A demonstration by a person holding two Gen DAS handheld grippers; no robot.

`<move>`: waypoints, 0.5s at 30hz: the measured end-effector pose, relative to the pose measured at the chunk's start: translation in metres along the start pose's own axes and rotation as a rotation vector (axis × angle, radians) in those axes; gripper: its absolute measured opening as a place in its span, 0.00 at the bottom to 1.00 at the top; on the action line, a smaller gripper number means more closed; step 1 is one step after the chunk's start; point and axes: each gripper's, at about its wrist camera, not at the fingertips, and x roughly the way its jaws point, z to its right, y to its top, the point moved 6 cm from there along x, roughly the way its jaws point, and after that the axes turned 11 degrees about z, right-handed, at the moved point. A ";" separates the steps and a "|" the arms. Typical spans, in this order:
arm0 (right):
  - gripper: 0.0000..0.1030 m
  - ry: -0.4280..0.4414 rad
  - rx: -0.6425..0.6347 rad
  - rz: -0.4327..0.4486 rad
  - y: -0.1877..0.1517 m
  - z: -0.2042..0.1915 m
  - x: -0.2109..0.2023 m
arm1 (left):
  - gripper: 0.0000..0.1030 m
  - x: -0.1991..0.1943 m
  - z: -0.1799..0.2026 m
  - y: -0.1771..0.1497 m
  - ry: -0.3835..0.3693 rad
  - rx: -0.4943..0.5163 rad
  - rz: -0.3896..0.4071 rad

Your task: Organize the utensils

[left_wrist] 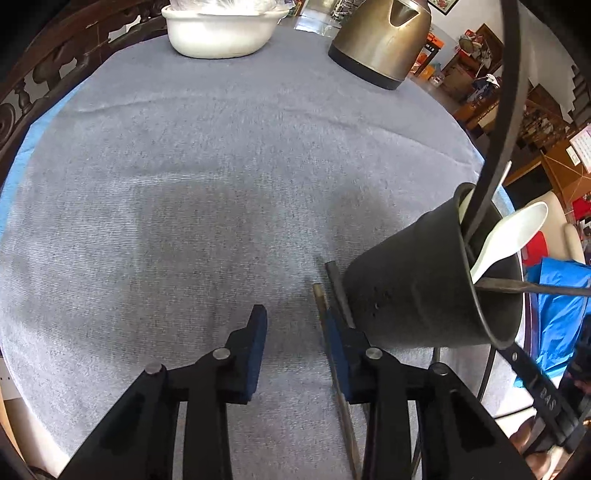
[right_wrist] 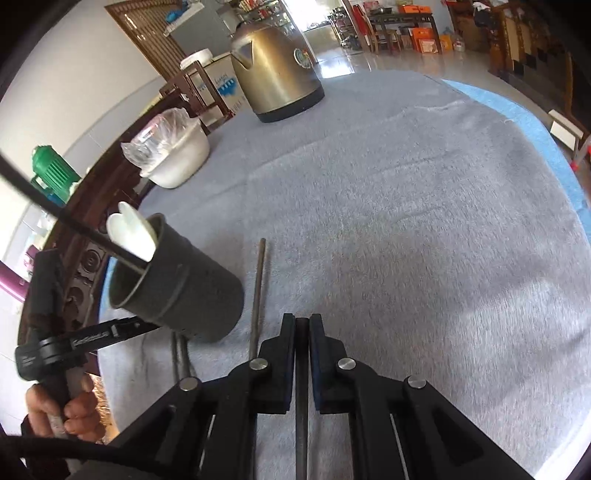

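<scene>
A dark metal cup stands on the grey cloth and holds a white spoon and a dark chopstick. My left gripper is open over the cloth just left of the cup. Two chopsticks lie by its right finger. My right gripper is shut on a dark chopstick low over the cloth. Another chopstick lies beside the cup.
A bronze kettle and a white basin with a plastic bag stand at the far side. The grey cloth covers the round table. A carved wooden chair is at the edge.
</scene>
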 end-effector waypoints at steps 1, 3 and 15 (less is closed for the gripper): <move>0.08 0.005 0.002 0.002 -0.002 0.000 -0.002 | 0.33 0.008 0.002 0.003 -0.004 -0.006 0.000; 0.08 0.015 0.003 0.005 -0.005 -0.001 -0.006 | 0.33 0.017 0.007 0.007 -0.024 -0.015 -0.001; 0.08 0.062 0.024 0.015 -0.009 -0.008 -0.012 | 0.27 0.031 0.011 0.008 0.011 0.030 0.023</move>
